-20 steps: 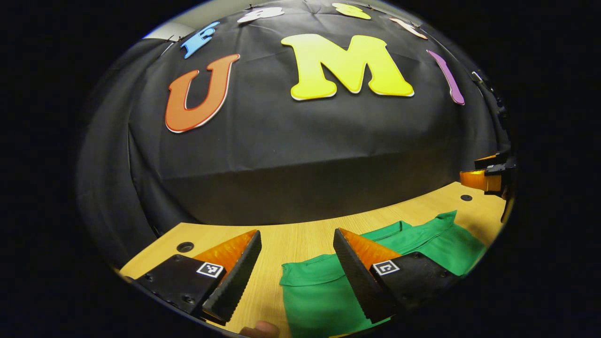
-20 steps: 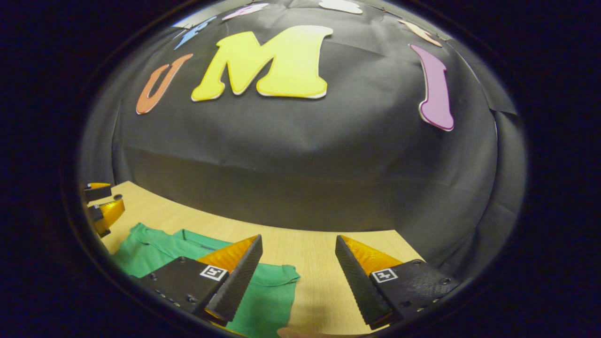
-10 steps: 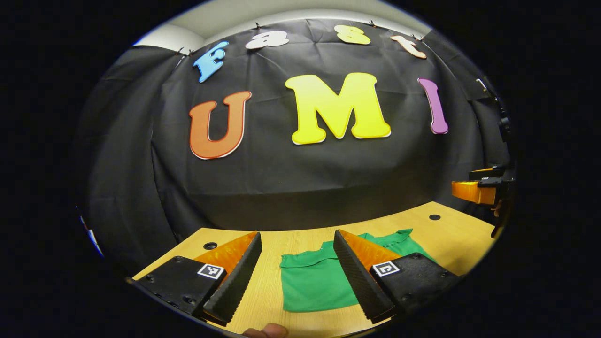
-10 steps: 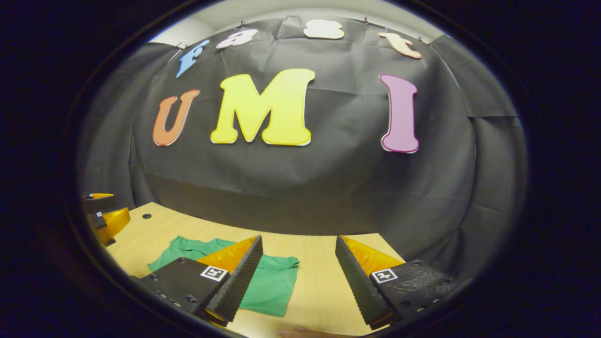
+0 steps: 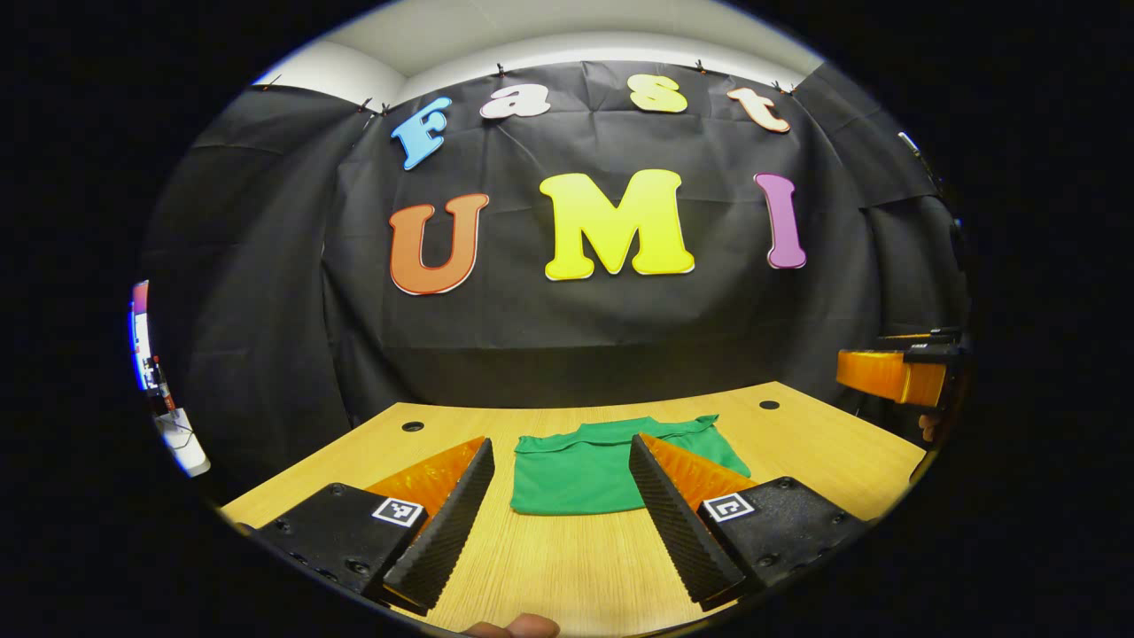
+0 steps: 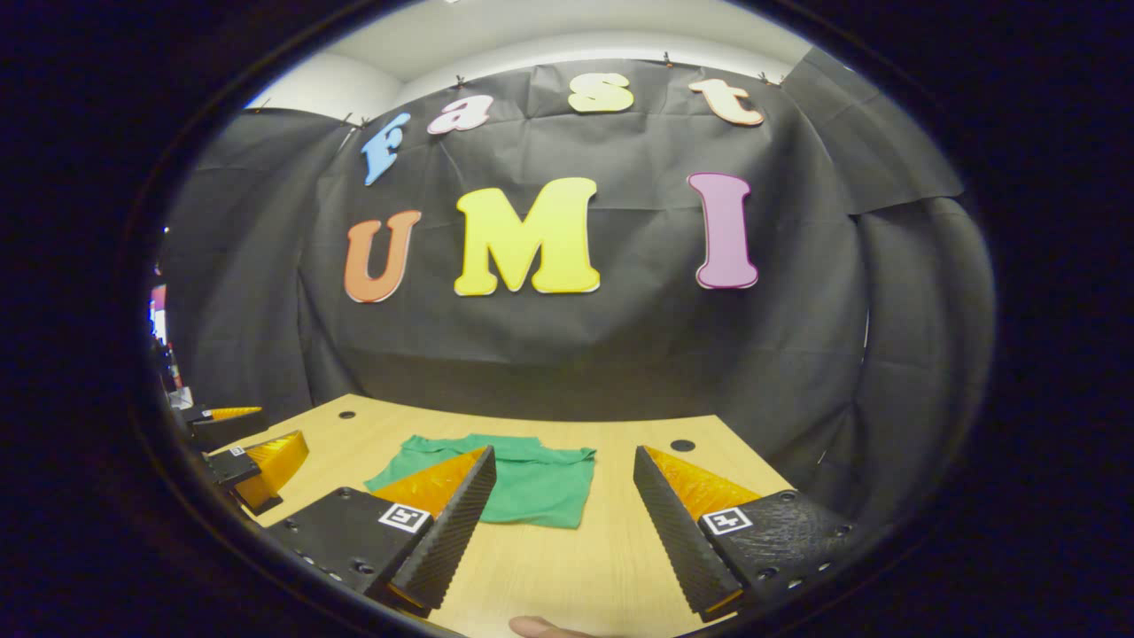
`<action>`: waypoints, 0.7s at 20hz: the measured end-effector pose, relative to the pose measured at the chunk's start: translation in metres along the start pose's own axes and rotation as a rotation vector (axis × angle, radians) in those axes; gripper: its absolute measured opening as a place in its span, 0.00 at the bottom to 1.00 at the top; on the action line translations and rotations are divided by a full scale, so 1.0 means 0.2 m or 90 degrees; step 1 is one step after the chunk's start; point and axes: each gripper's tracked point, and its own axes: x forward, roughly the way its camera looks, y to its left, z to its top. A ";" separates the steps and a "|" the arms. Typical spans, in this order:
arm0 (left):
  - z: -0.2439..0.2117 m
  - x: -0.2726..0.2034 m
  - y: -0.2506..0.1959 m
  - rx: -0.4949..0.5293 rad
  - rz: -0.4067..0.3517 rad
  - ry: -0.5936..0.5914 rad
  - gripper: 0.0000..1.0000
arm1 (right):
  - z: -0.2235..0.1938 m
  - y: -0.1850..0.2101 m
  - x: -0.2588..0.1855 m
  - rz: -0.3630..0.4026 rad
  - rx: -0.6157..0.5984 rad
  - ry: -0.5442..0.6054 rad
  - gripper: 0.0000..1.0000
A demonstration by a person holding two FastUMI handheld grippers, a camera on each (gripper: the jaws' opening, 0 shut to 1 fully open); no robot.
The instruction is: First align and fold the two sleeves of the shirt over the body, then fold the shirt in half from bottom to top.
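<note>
While the left claw [image 5: 558, 523] hangs wide open and empty over bare wooden surface [image 5: 567, 567], the folded green shirt [image 5: 585, 465] lies flat beyond its tips, well clear of every edge. Farther right, the right claw [image 6: 563, 523] is likewise spread wide, holding nothing. Since a second ago both claws have drawn back toward the near edge, away from the shirt.

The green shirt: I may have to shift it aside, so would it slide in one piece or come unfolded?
The green shirt is probably floppy: it lies flat in soft folded layers on the table. Pushed at one edge, it would likely bunch. Lifted by one corner, the layers could fall open.
</note>
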 end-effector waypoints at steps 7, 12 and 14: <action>0.13 -0.29 0.01 0.012 0.043 -0.072 0.98 | -0.12 -0.07 -0.31 -0.035 0.012 -0.057 0.97; 0.08 -0.34 -0.15 -0.001 -0.028 -0.050 0.99 | -0.06 -0.12 -0.39 -0.051 0.003 -0.089 0.92; 0.12 -0.37 -0.15 0.018 -0.025 -0.061 0.98 | -0.08 -0.10 -0.39 -0.045 0.002 -0.086 0.92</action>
